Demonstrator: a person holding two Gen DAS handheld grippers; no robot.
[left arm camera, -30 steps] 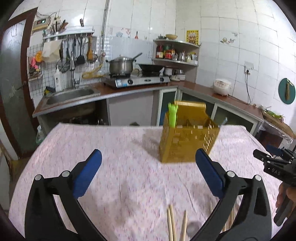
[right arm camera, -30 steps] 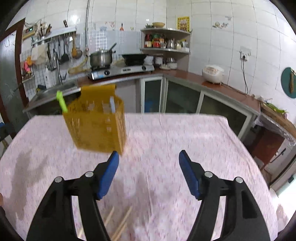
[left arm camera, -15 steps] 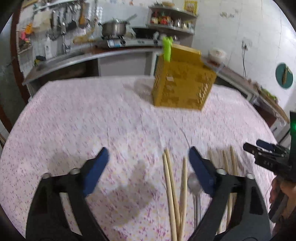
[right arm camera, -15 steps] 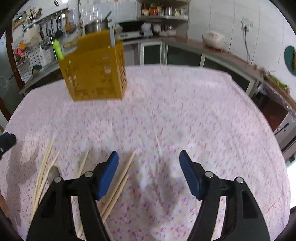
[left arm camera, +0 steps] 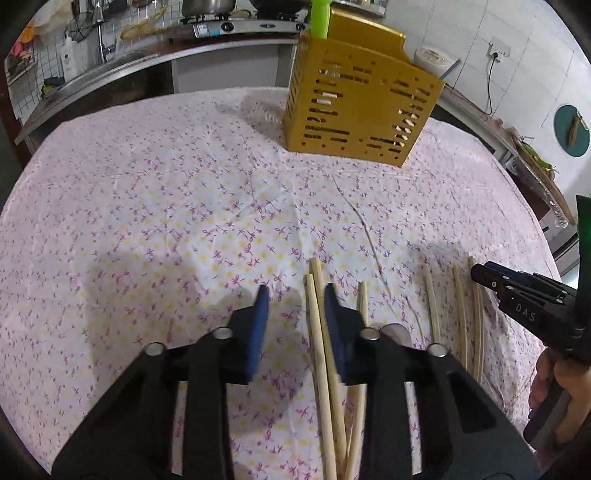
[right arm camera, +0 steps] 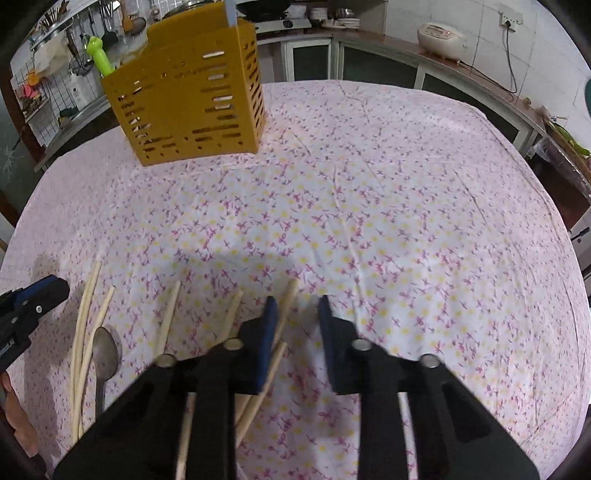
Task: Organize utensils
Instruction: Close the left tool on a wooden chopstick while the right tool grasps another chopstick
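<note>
**Yellow, pink and pale wood**

The tablecloth (left arm camera: pixel 184 192) is white, sprinkled with small purple-pink flowers and yellow dots. In the upper middle of the frame the slotted utensil holder (left arm camera: pixel 354 110) is mustard yellow, with a lime-green handle (left arm camera: pixel 319 18) poking out. The chopsticks (left arm camera: pixel 317 332) are pale wood; the spoon (right arm camera: pixel 105 350) is dull grey. Both grippers are black with blue pads (left arm camera: pixel 258 325).

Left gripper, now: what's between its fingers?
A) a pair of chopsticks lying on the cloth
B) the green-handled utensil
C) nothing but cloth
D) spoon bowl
A: in the left wrist view the left gripper straddles a pair of chopsticks lying flat on the tablecloth, jaws narrowed but not yet touching them; the spoon lies outside its right finger.
</note>
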